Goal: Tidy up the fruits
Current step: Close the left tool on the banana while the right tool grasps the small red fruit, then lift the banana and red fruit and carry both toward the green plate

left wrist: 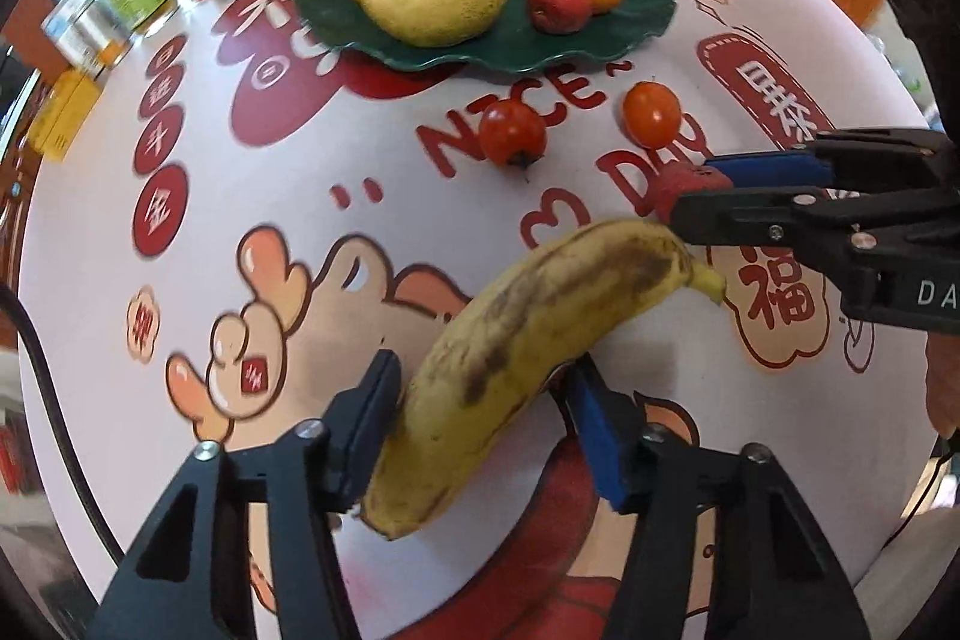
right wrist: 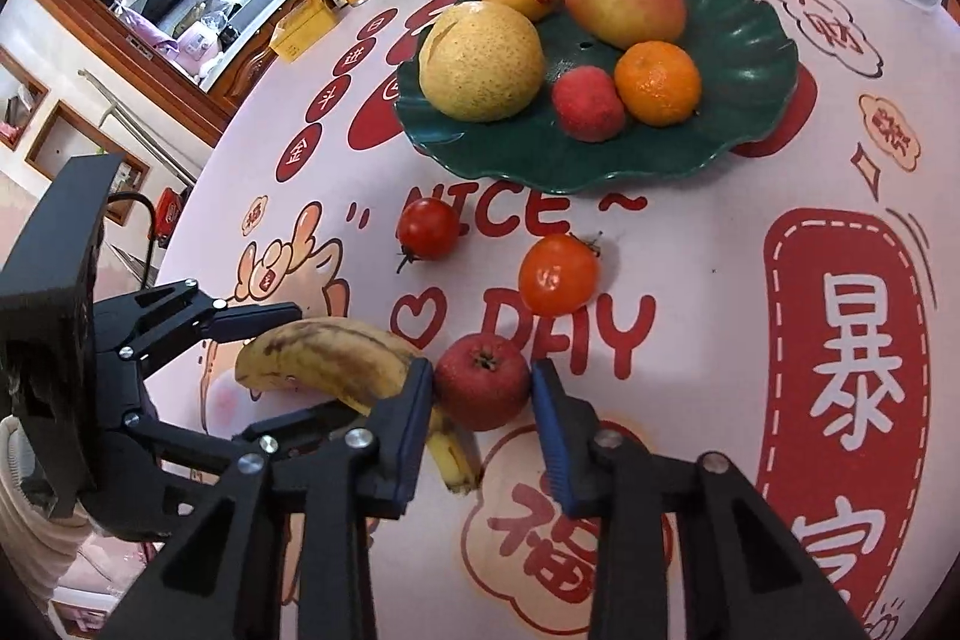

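I have the left hand-held gripper (left wrist: 480, 388) around the banana (left wrist: 528, 346), low in the centre of the left wrist view; its 2 fingers stand on both sides of the fruit, narrow but, I think, not yet pressing hard, and the banana lies on the worktop (left wrist: 300, 232). My right hand-held gripper (right wrist: 483, 388) is half open around the small red fruit (right wrist: 483, 381) in the lower centre of the right wrist view, the left finger touching it, the right finger just beside it. The green plate (right wrist: 738, 112), in the upper centre, already carries 5 fruits, and 2 tomatoes (right wrist: 427, 227) wait between plate and grippers. The risk I see is collision: the banana tip lies directly under my right gripper's left finger, so lifting the banana may knock the red fruit away. Also the round fruit can roll out if the jaws close unevenly, and the plate is crowded.
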The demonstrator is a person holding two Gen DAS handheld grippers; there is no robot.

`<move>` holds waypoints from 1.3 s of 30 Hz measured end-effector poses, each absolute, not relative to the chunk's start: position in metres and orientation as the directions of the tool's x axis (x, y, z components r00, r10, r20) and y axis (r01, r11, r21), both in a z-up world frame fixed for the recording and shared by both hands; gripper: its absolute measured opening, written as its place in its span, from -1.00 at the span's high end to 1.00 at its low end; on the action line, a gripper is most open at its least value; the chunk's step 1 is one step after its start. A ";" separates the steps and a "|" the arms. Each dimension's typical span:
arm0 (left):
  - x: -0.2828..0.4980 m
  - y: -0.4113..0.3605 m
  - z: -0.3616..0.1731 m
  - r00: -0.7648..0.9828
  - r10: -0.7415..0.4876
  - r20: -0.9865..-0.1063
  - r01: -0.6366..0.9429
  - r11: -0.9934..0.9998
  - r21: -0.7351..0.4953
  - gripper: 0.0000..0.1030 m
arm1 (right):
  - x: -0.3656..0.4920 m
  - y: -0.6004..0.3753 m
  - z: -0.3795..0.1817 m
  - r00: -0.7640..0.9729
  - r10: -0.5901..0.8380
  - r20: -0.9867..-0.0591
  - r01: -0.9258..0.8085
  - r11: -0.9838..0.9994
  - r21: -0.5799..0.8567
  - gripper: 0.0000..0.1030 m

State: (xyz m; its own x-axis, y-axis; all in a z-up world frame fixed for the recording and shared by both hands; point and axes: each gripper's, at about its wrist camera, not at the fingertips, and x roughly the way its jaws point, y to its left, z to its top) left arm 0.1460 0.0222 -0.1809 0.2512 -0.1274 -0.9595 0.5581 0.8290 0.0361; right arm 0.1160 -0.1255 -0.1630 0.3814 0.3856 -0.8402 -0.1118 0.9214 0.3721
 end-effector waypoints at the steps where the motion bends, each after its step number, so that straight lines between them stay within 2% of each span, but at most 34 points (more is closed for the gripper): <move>1: 0.144 0.023 -0.180 0.251 -0.124 -0.960 0.539 0.842 0.032 0.00 | 0.115 -0.126 -0.162 0.385 0.380 -0.841 -0.116 0.924 0.364 0.35; 8: 0.134 0.026 -0.179 0.252 -0.106 -0.962 0.449 0.893 0.020 0.12 | 0.114 -0.131 -0.160 0.397 0.352 -0.848 -0.118 0.935 0.333 0.35; 23: 0.102 0.030 -0.154 0.294 -0.149 -0.944 0.346 0.937 -0.040 0.37 | 0.102 -0.142 -0.140 0.450 0.332 -0.829 -0.120 0.942 0.313 0.36; 39: 0.105 0.030 -0.171 0.250 -0.175 -0.952 0.352 0.933 -0.079 0.36 | 0.083 -0.137 -0.144 0.431 0.327 -0.841 -0.154 0.945 0.288 0.36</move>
